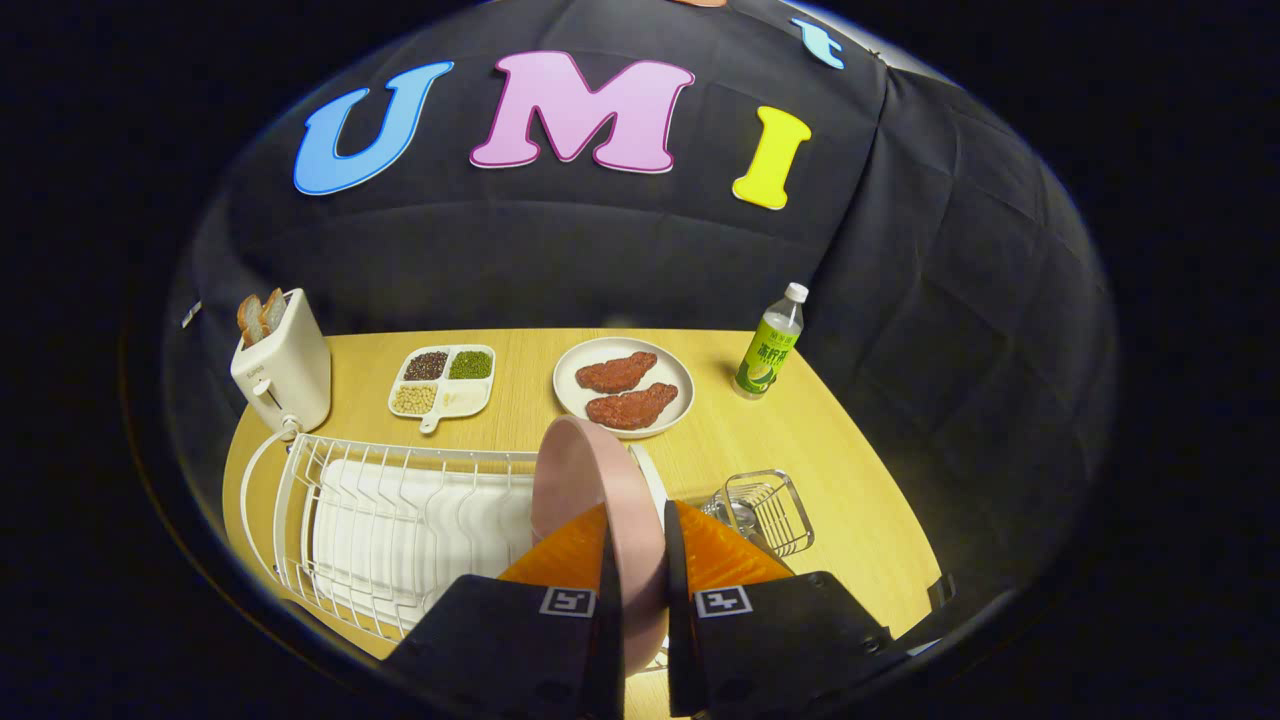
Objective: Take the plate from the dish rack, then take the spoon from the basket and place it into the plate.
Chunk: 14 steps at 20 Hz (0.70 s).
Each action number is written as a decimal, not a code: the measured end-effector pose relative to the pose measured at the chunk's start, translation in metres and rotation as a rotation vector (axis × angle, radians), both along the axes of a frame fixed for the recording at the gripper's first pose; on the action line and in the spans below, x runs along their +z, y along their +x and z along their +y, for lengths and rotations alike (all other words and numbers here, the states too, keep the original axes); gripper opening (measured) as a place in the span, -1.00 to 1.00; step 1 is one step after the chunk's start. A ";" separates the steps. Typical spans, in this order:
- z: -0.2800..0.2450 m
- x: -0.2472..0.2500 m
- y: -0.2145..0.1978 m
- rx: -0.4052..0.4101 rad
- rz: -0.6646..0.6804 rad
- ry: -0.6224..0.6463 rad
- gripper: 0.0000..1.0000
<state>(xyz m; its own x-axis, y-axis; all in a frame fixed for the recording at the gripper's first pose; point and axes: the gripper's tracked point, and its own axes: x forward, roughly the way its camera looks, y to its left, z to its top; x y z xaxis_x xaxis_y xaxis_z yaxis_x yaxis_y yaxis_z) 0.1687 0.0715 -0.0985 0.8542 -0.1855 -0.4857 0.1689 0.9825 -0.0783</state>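
Gripping the round pink plate (585,480) by its rim, the gripper (637,560) holds it on edge, upright, with one finger on each face; the jaws are clenched on the plate. The plate stands above the right end of the white wire dish rack (400,520), which sits at the near left part of the light wooden surface (850,480). I cannot tell if its lower edge is free of the rack wires. I judge the first step, taking the plate out, is in hand and almost done.

Just right of the rack stands the small wire basket (765,510); something shiny lies inside, probably the spoon, but it is too small to be sure.

Next, the plate must be lifted clear and laid flat on a bare part of the surface, perhaps near the right edge, close to the basket. It must turn from upright to flat without slipping between the jaws.
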 end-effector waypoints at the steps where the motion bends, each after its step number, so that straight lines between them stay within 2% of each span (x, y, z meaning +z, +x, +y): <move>1: 0.001 0.004 0.000 0.002 -0.010 -0.021 -0.58; 3: -0.002 0.008 -0.001 0.000 -0.013 -0.048 -0.58; 7: -0.025 0.016 -0.006 -0.046 -0.018 -0.025 -0.57; 11: -0.044 0.025 -0.022 -0.065 -0.026 0.072 -0.58; 14: -0.045 0.027 -0.042 -0.022 -0.027 0.162 -0.58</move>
